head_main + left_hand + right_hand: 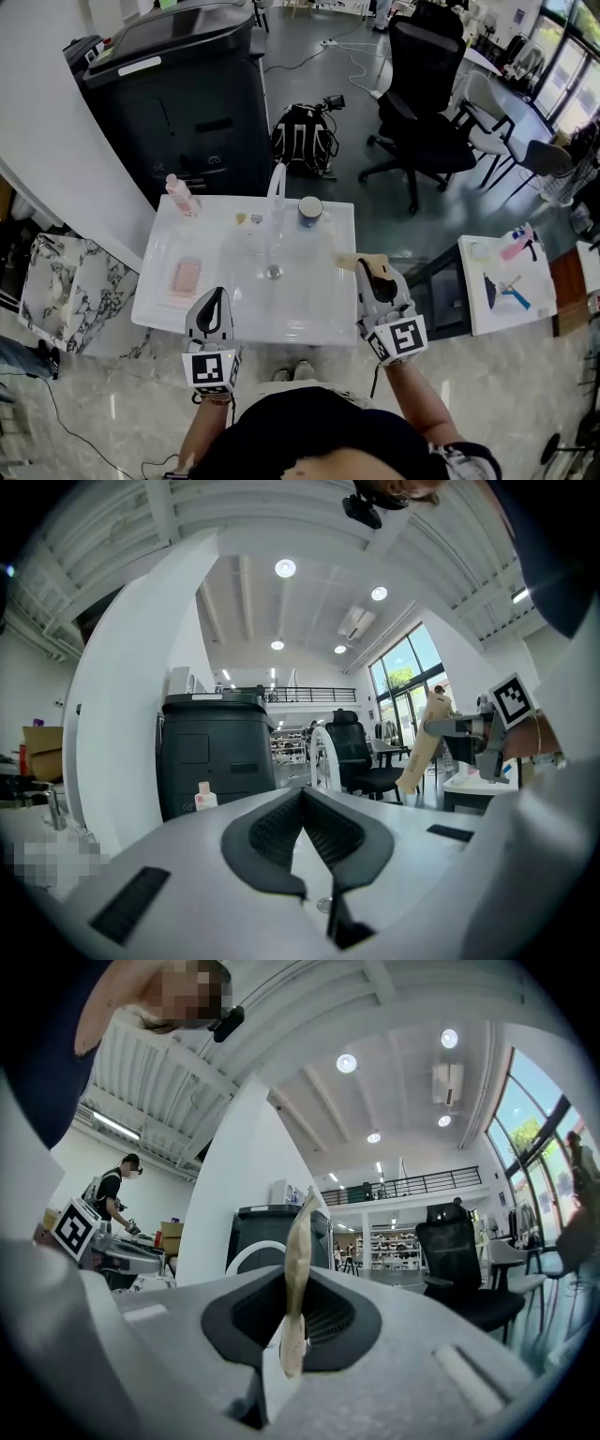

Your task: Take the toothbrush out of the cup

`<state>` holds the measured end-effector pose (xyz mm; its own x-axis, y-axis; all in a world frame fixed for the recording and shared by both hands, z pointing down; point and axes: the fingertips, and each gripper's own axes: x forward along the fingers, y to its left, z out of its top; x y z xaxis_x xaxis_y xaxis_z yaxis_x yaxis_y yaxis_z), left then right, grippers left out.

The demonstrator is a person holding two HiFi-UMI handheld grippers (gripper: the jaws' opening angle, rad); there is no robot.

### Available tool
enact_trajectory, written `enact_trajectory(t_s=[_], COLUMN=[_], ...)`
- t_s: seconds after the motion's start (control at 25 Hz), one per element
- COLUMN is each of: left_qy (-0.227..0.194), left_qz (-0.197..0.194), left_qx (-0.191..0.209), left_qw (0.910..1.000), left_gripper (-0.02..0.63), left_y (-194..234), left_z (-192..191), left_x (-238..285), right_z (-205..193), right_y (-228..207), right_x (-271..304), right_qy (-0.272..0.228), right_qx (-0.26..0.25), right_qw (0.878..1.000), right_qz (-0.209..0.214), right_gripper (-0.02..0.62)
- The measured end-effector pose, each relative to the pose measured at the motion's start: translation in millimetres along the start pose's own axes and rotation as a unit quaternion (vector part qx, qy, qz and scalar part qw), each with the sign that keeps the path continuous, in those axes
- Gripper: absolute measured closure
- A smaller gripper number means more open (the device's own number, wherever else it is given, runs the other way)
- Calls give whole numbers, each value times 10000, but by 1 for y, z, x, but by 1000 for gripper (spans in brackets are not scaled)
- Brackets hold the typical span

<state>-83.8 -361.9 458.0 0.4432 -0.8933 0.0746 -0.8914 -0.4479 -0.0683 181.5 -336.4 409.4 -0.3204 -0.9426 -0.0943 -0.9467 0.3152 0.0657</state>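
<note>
A tan toothbrush [349,262] lies level over the right side of the white sink [319,314], out of the cup. My right gripper [372,269] is shut on it. In the right gripper view the toothbrush [299,1241] stands edge-on between the dark pads [328,1321]. The left gripper view shows the toothbrush [421,747] held up at the right. The dark cup [310,211] stands on the sink's back rim, right of the faucet [277,183]. My left gripper [216,298] hovers at the sink's front left, shut with nothing in it [305,808].
A pink bottle [181,194] stands at the sink's back left corner and a pink soap bar [187,275] lies on its left side. Behind are a black copier [178,84], a backpack [303,139] and an office chair [422,94]. A white side table [506,286] stands at the right.
</note>
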Motion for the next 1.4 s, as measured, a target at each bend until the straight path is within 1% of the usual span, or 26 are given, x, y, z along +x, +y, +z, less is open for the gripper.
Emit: enact_trajectory(t_s=[0.28,0.44,0.72,1.04,1.4], left_qy=[-1,43,14,-3,5], left_qz=[-6,67,46,21,67], left_qx=[-4,11,-27,0,7], left_qw=[10000,10000,10000,10000,10000], left_gripper=[604,604,604,604,604], left_y=[-3,-2,-5,-10,-9], left_z=[3,-1,1,3,4], left_x=[-4,-8,-12,-11,-13], right_z=[-21,-28,-41,-49,-63], right_y=[-9,-9,-8,-23,-22], right_x=[-27,-35,-40,-48,-49], right_qy=[234,322,485,571,724], right_qx=[463,445,448,525,551], right_qw=[9980,9975,9963,9935,9925], right_qz=[-353,-444,-557,-837,-820], right_gripper=[561,561,561,561,563])
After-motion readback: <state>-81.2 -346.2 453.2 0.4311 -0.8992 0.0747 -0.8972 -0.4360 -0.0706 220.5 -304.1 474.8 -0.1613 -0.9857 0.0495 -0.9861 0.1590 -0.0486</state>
